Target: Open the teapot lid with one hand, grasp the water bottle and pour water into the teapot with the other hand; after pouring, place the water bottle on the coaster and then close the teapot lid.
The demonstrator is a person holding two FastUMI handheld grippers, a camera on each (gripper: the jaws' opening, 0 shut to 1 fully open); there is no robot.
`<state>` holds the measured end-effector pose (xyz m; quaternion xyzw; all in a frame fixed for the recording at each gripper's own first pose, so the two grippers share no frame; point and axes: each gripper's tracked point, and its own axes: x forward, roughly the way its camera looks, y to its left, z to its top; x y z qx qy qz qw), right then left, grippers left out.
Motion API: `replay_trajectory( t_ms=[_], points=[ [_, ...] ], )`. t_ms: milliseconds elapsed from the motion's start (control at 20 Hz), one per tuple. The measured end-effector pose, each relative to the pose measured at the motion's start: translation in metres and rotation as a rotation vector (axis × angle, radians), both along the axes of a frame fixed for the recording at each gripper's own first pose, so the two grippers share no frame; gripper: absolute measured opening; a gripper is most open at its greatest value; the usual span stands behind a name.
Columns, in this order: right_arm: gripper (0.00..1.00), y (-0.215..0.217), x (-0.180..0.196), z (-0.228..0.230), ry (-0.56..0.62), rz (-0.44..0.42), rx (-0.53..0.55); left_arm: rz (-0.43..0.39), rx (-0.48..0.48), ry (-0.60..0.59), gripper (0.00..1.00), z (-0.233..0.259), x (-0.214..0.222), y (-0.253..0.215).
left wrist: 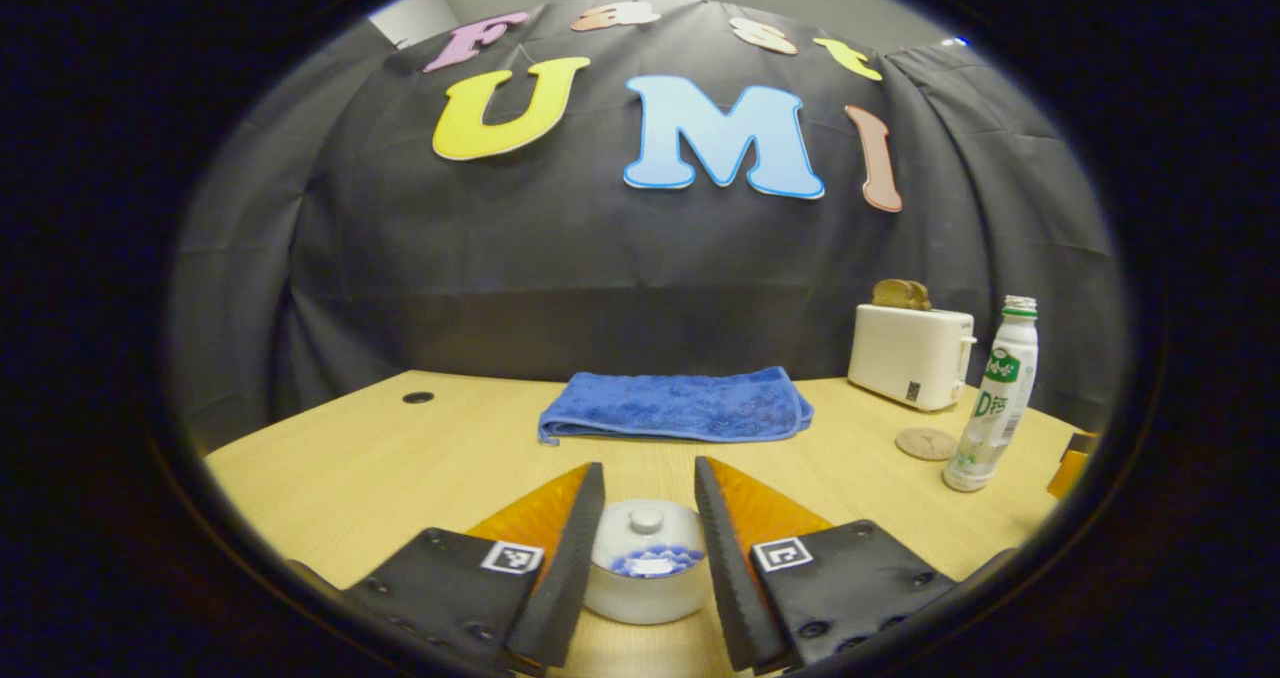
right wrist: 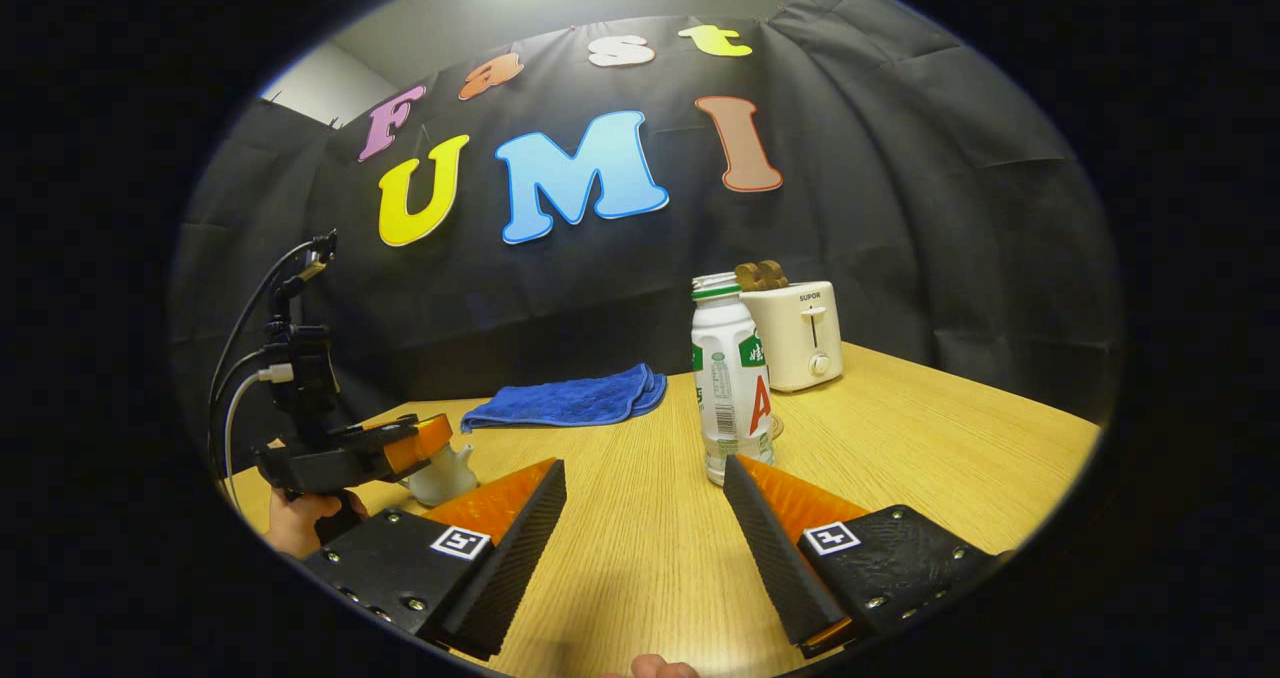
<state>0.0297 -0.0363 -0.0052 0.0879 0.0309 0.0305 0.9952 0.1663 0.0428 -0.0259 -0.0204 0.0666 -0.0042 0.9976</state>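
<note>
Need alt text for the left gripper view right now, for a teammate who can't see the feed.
The left hand-held gripper is open, its fingers either side of a white teapot with the lid still on, not yet touching it. Behind on the wooden table lie a folded blue towel, a toaster, a round coaster and an upright bottle.

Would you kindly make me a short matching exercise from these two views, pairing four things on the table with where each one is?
Things:
1. teapot
2. blue towel
3. water bottle
4. toast

Places:
A. sticking up out of the toaster
B. standing beside the round coaster
C. between the open left claw fingers
D. folded at the back of the table

Pairs: 1-C, 2-D, 3-B, 4-A
</note>
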Motion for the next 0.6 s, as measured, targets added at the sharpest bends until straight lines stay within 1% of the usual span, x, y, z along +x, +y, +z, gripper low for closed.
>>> replay_trajectory(
  t_ms=[100,150,200,250,300,450,500,550,600],
  points=[
    [0.98,0.001,-0.001,0.001,-0.001,0.002,0.005,0.0,0.025,0.013,0.44,-0.002,-0.001,-0.001],
    [0.98,0.002,-0.001,0.002,-0.005,0.005,0.01,0.006,0.049,0.013,0.45,-0.003,-0.001,0.002],
    [0.98,0.002,-0.002,0.004,-0.008,0.006,0.01,0.016,0.06,0.009,0.32,-0.004,0.0,0.004],
    [0.98,0.001,-0.002,0.005,-0.013,0.004,0.007,0.007,0.049,0.013,0.19,-0.001,0.0,0.003],
    [0.98,0.0,-0.003,0.007,-0.019,0.003,0.002,0.002,0.041,0.015,0.24,-0.002,0.0,0.003],
    [0.98,-0.003,-0.003,0.013,-0.031,0.0,0.004,-0.006,0.055,0.012,0.12,-0.002,0.003,0.004],
    [0.98,-0.003,-0.003,0.015,-0.035,-0.001,0.004,-0.006,0.059,0.009,0.12,-0.001,0.003,0.004],
    [0.98,-0.005,-0.003,0.018,-0.04,-0.005,0.002,-0.006,0.054,0.006,0.16,-0.001,0.004,0.003],
    [0.98,-0.007,-0.002,0.02,-0.047,-0.009,-0.003,-0.01,0.042,-0.001,0.12,0.004,0.004,0.004]
  ],
)
